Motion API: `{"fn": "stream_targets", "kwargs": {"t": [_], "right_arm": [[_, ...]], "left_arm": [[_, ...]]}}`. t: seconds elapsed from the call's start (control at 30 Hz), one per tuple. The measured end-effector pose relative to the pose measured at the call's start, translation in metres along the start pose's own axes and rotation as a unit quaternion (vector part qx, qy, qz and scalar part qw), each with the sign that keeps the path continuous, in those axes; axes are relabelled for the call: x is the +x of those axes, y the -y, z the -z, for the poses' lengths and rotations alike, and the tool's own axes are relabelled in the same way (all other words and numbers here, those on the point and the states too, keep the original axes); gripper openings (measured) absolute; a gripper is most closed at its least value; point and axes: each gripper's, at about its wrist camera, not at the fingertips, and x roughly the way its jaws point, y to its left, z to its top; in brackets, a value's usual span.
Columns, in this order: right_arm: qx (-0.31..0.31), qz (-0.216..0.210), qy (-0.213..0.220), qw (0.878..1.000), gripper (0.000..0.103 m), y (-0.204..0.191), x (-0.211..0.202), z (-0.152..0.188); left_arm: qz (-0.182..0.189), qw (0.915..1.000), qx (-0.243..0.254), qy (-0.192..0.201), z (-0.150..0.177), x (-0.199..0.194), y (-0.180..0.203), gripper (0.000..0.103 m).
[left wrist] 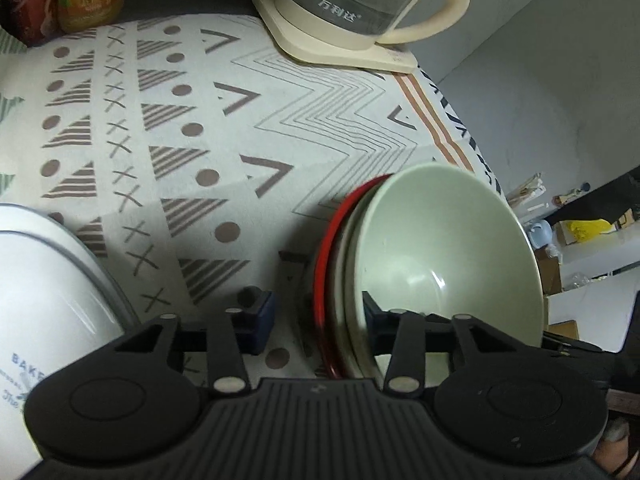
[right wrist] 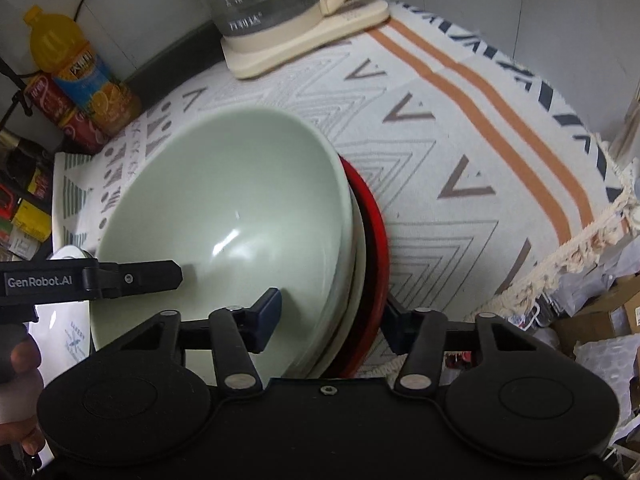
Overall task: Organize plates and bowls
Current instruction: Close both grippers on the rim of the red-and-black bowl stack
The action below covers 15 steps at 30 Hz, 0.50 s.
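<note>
Gripping a nested stack from both sides. Left wrist view: left gripper [left wrist: 316, 312] has its jaws around the near rim of the stack; right finger sits inside the green bowl [left wrist: 448, 256], left finger outside the red plate [left wrist: 326, 264]. A pale dish is sandwiched between them, blurred. Stack is tilted on edge, well in front of the kettle [left wrist: 360, 4], apparently off the cloth [left wrist: 200, 120]. Jaws look clenched on the stack, though contact on the red side is hard to see. White bowl [left wrist: 44, 300] sits far left of the kettle, near the camera.

Right wrist view: right gripper [right wrist: 332, 320] straddles the same stack, one finger in the green bowl [right wrist: 224, 220], the other behind the red plate [right wrist: 370, 248]; grasping it. Left gripper's finger [right wrist: 132, 278] reaches into the bowl from the left. Bottles [right wrist: 80, 76] stand left of the kettle [right wrist: 276, 4].

Risk: with the stack tilted and glazed, the inner pieces could slide out if either pinch loosens or the two hands move unevenly.
</note>
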Motion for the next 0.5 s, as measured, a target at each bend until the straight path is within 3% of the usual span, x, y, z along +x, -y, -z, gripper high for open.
{"fn": "stream_targets", "kwargs": {"t": [0.1,0.23,0.5], "right_arm": [[-0.004,-0.001,0.003,1.000,0.050,-0.001,0.001,0.001],[0.017,-0.020,0.007,1.000,0.036,0.010,-0.002,-0.002],[0.004,-0.030,0.018,0.999,0.032,0.005,-0.008,0.000]], "left_arm": [[0.007,1.0000,0.002,-0.004,0.002,0.002,0.002,0.032],[-0.002,0.9994,0.028,0.019,0.006,-0.003,0.005,0.032],[-0.004,0.9995,0.023,0.021,0.009,-0.011,-0.001,0.032]]}}
